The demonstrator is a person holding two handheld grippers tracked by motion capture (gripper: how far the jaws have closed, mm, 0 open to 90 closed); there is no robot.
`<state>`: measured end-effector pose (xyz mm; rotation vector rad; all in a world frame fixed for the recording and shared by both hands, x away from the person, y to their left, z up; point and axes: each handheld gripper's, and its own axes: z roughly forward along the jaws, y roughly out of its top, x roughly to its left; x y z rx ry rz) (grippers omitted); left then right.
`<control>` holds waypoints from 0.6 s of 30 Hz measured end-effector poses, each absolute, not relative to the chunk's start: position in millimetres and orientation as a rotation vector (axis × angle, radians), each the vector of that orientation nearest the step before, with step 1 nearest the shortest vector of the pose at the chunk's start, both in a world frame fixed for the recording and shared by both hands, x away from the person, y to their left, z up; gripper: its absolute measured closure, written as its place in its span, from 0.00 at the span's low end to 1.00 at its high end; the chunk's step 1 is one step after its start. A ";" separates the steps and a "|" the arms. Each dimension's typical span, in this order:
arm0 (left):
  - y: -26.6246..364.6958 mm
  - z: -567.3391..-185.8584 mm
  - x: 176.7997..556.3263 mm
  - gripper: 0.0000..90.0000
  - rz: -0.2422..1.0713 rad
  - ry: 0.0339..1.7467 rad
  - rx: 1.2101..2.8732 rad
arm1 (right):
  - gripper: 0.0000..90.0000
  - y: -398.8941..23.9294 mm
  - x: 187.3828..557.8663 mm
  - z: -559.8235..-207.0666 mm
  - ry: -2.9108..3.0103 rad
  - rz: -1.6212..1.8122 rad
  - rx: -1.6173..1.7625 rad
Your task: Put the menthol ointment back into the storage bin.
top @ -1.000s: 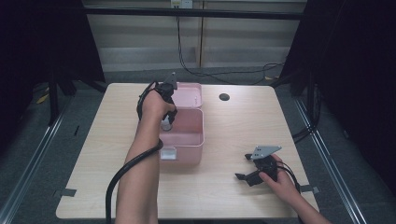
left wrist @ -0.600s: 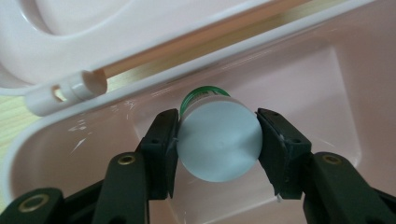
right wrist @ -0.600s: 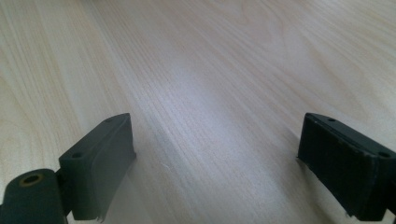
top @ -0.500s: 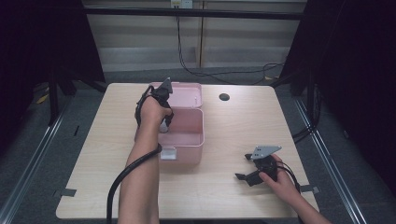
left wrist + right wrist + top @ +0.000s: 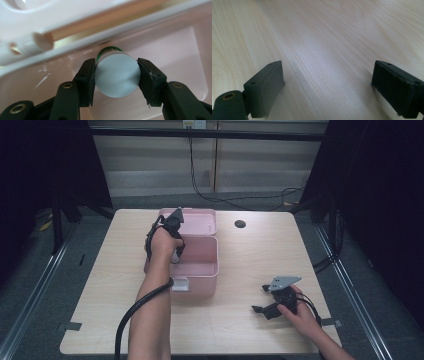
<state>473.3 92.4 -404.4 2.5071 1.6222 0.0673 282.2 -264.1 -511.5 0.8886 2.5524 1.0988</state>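
My left tongs [image 5: 116, 77] grip a small bottle [image 5: 117, 75] across its smooth, light, slippery body, inside the pink box [image 5: 200, 270]; right tongs [image 5: 328, 92] wide open, empty.

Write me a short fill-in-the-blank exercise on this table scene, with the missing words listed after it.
1. The left tongs are shut on a round container with a white ____.
2. That container is held inside the open ____ box.
3. The right tongs stand ____ with nothing between them.
4. The right tongs rest on the ____ table.

Missing words: cap; pink; open; wooden
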 end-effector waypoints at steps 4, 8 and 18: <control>91.3 -408.8 473.4 0.56 0.082 1.612 2.513 | 0.11 -264.1 282.2 -511.5 2.553 1.099 0.889; 90.2 -410.3 473.5 0.56 0.096 1.612 2.515 | 0.11 -264.1 282.1 -511.5 2.552 1.098 0.890; 92.2 -417.5 473.2 0.56 0.096 1.637 2.489 | 0.11 -264.1 282.2 -511.5 2.552 1.099 0.888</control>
